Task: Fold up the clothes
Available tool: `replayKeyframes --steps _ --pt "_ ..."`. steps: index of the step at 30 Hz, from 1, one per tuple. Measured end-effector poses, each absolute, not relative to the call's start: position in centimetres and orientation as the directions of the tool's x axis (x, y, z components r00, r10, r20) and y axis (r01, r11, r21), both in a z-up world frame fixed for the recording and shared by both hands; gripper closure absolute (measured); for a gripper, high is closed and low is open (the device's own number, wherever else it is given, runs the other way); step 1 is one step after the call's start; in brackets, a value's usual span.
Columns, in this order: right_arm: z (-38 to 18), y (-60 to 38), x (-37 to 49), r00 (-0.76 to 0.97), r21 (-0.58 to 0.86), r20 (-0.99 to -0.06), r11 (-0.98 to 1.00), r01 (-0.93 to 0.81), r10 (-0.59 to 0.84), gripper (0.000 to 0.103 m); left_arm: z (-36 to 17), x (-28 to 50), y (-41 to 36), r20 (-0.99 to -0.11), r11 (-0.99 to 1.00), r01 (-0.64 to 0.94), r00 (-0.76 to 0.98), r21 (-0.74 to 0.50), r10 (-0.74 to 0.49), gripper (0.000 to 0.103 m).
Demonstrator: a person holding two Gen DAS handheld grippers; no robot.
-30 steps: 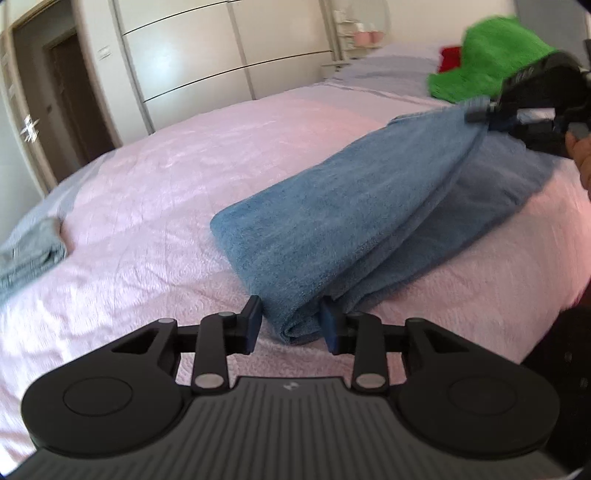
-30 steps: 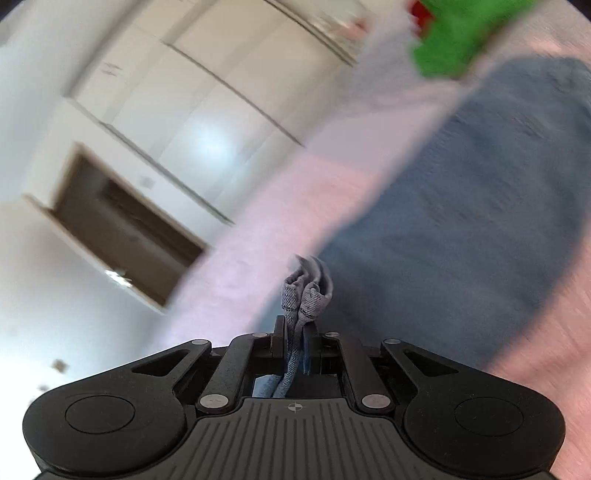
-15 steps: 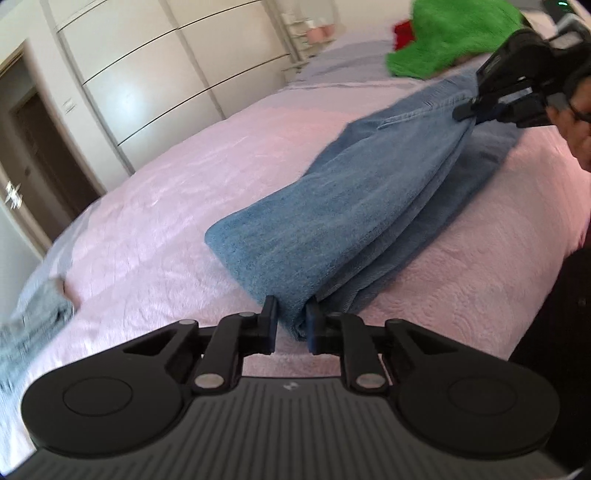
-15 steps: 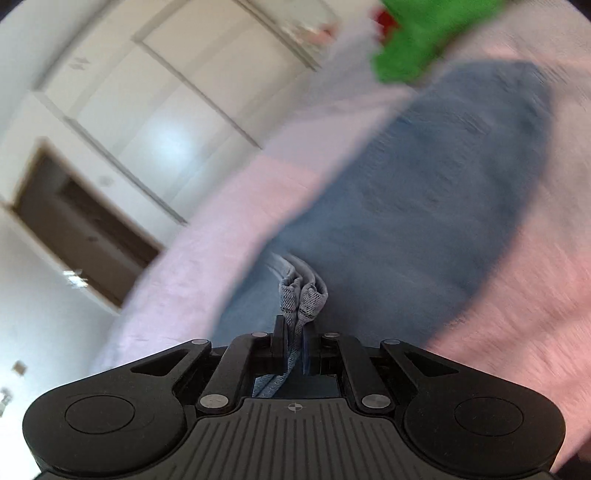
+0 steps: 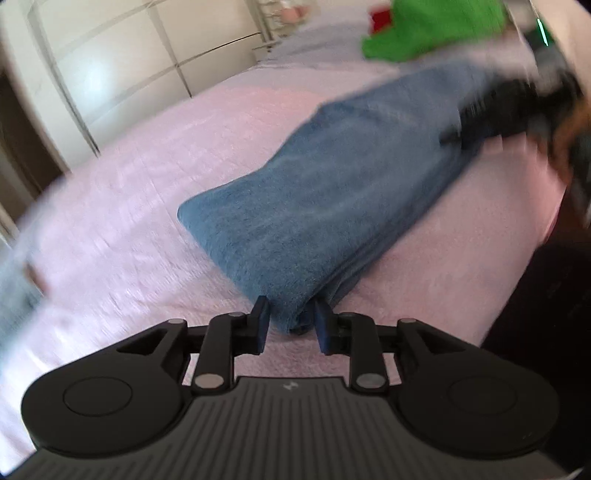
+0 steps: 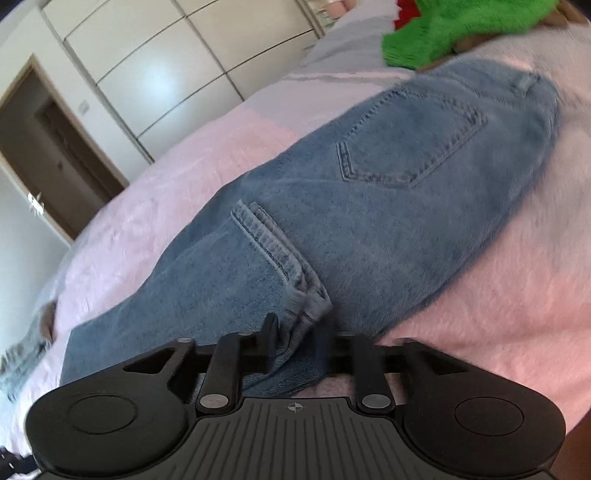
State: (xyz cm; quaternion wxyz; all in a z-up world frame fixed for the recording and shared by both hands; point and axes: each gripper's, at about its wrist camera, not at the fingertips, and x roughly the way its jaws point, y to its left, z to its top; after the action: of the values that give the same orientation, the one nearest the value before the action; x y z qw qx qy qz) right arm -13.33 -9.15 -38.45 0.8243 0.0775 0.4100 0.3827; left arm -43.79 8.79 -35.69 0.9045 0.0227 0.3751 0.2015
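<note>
Blue jeans (image 5: 332, 206) lie folded lengthwise on the pink bedspread (image 5: 147, 184). My left gripper (image 5: 290, 326) is open, with the folded near end of the jeans between its fingers. In the right wrist view the jeans (image 6: 369, 206) show a back pocket and the leg hems laid over them. My right gripper (image 6: 295, 338) is open, its fingers either side of the hems. The right gripper also shows blurred at the far end of the jeans in the left wrist view (image 5: 491, 118).
A green garment (image 5: 432, 29) and something red (image 5: 382, 18) lie at the bed's far end. Another grey-blue garment (image 5: 14, 295) lies at the left edge. White wardrobe doors (image 6: 166, 74) and a brown door (image 6: 62, 162) stand beyond the bed.
My right gripper has lowered the leg hems onto the jeans and opened. My left gripper has opened wider around the folded end. The jeans now lie flat on the bed.
</note>
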Motion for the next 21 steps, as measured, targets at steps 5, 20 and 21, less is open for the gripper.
replayKeyframes --steps 5,20,21 --pt "-35.1 -8.5 -14.2 0.508 0.270 -0.573 0.733 -0.624 0.643 0.052 -32.9 -45.1 12.1 -0.601 0.902 -0.430 0.708 0.048 0.370 0.080" --pt "-41.1 6.3 -11.8 0.463 -0.058 -0.648 0.567 -0.821 0.604 0.055 -39.1 -33.0 22.0 -0.646 0.837 -0.545 0.623 0.046 0.441 0.098" --pt "-41.3 6.3 -11.6 0.457 -0.046 -0.651 0.569 -0.821 0.606 0.054 -39.6 -32.7 22.3 -0.649 0.833 -0.551 0.616 0.048 0.445 0.098"
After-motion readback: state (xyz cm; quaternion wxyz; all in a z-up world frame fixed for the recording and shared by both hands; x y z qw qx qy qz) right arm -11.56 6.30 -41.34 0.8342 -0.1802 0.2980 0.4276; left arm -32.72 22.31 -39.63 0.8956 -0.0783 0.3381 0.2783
